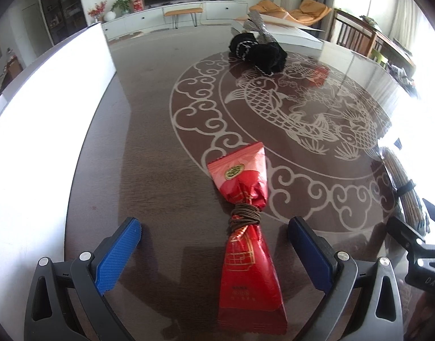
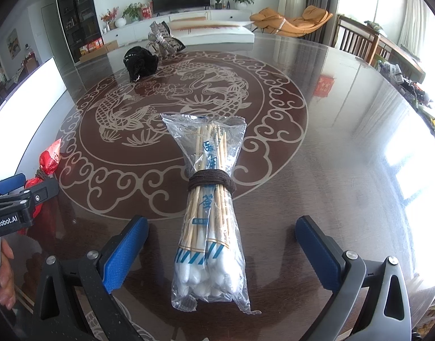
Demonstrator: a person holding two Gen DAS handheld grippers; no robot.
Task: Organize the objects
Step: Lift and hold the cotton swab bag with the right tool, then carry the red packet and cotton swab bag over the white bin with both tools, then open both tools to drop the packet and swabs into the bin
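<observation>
While both grippers rest low over the dark table (image 1: 149, 130), each has its blue pads spread wide with nothing between them touched. The left gripper (image 1: 214, 238) straddles a red packet (image 1: 247, 227), which lies flat on the table, pinched at its waist by a brown cord (image 1: 244, 217), with its far end on the pale cloud pattern. The right gripper (image 2: 221, 241) likewise stands open around a clear bag of cotton swabs (image 2: 210, 227) (white tips nearest the camera, wooden sticks pointing away), bound at the middle by a dark brown band (image 2: 211, 183). The bag lies lengthwise between the pads, touching neither. Far across the table sit a black bundle (image 1: 258, 51) and a silvery packet (image 2: 162, 41), just beside each other. In the right view, fingers (image 2: 5, 278) show at the left edge.
</observation>
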